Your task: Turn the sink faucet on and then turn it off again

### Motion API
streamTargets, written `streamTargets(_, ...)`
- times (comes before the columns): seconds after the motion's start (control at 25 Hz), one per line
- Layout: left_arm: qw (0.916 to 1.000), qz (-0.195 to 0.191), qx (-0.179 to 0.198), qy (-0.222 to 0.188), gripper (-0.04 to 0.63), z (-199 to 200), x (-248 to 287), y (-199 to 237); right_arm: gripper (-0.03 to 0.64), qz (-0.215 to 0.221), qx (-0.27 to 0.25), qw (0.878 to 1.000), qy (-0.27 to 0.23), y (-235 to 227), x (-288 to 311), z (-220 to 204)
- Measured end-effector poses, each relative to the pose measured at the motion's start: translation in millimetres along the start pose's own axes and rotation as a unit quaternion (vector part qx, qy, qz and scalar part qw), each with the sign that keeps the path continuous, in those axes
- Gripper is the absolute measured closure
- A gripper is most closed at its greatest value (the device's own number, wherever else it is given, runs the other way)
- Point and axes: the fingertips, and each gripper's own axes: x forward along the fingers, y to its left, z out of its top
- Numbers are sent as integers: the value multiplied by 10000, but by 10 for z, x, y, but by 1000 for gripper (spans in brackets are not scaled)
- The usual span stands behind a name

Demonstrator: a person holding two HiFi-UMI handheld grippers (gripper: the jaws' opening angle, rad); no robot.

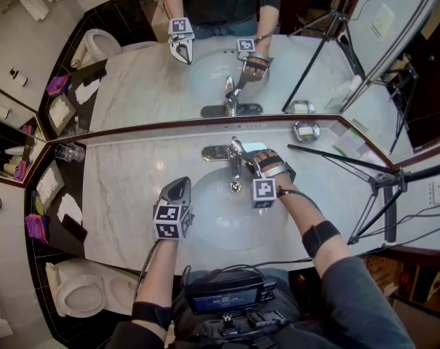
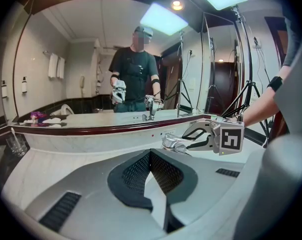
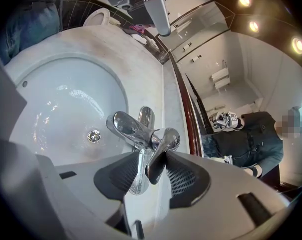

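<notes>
While idle above the left rim of the sink basin (image 1: 220, 224), the left gripper (image 1: 177, 190) has its jaws closed together on nothing, forearm angled down. Centre, at the basin's back rim below the mirror (image 1: 147, 78), the chrome faucet (image 1: 218, 153): rigid, polished, likely slippery, best taken at the free end of its lever (image 3: 158, 151). Further right, the right gripper (image 3: 151, 170): jaws part-spread, clamped across that lever, wrist pitched down.
</notes>
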Motion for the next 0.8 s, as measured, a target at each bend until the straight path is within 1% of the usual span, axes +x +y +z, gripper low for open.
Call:
streamTargets(0.2,10000,30,45,-7,594,0,-37,-19,434,164,254,9994,149,57,3,-30)
streamTargets(0.32,10000,46,47,-60,595,27,-68,-4,433,231,659,9974,184,36,-84,-5)
streamTargets(0.48,9999,57,25,-117,594,48,-91,-7,437,85,1151,9933,10,-43,-289,13)
streamTargets(0.64,9999,49,12,-161,594,72,-132,-16,470,-142,1675,9857,-69,-143,-520,-8)
streamTargets(0.72,9998,37,7,-195,594,97,-146,-24,523,-259,1951,9803,-151,-205,-638,2)
streamTargets(0.8,9997,22,10,-232,595,122,-161,-42,562,-351,2272,9729,-235,-251,-747,7)
